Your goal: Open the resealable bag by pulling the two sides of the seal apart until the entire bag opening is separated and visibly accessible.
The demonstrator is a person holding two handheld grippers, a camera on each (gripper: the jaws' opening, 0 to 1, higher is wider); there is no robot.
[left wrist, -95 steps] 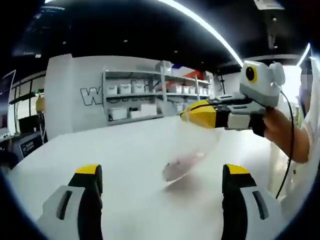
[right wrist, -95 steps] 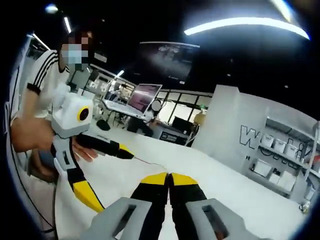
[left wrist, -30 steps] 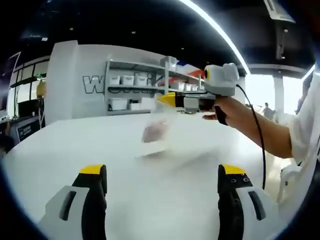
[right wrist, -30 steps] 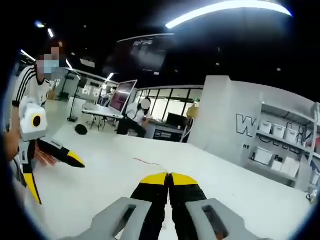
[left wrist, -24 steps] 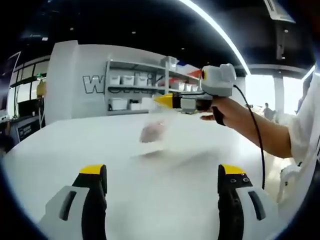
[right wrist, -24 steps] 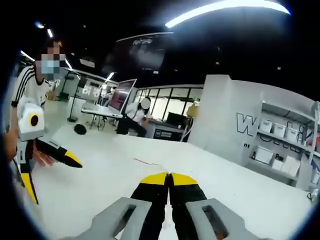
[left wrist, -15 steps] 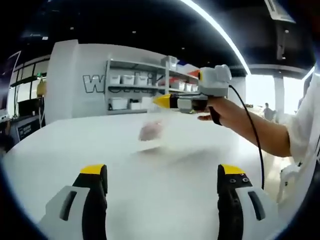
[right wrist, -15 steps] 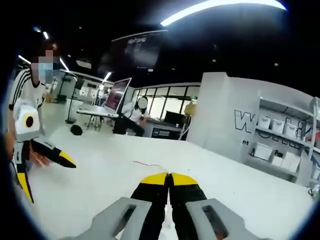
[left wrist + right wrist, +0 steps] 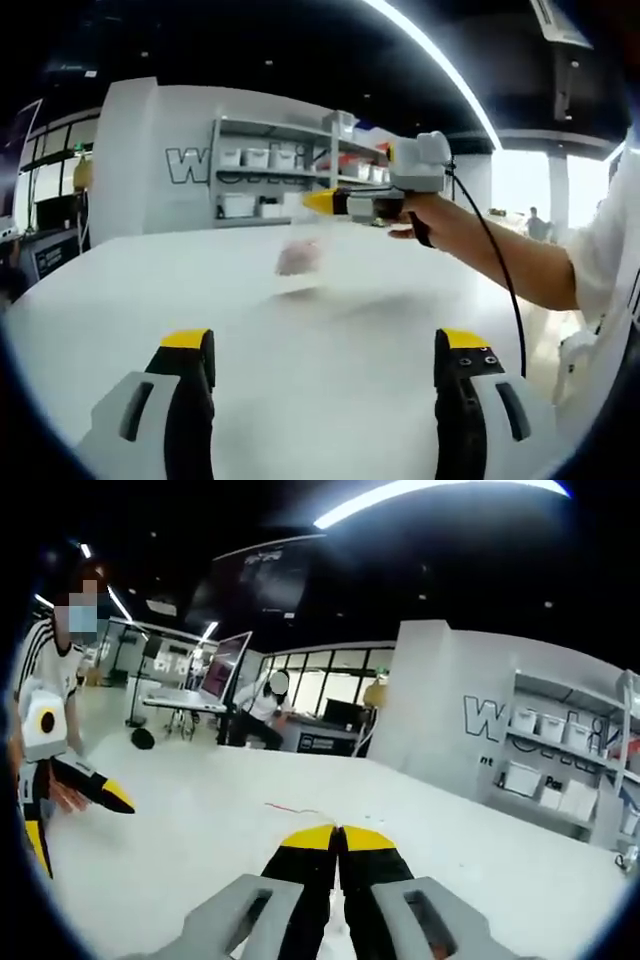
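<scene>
Now the right yellow-tipped tool [image 9: 312, 202], clamped on the top edge of the clear resealable plastic bag with pink contents [image 9: 298, 258], has lifted it off the white worktop [image 9: 320, 350], so the spread-jawed left tool [image 9: 312, 345] can take the opposite side.

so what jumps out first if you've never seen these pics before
The eye lands on the clear plastic resealable bag with something pinkish inside, hanging above the white table from the yellow-tipped right tool, shut on its top edge. In the left gripper view, the left tool sits wide open and apart from the bag; behind stands a white shelf unit of storage boxes.
</scene>
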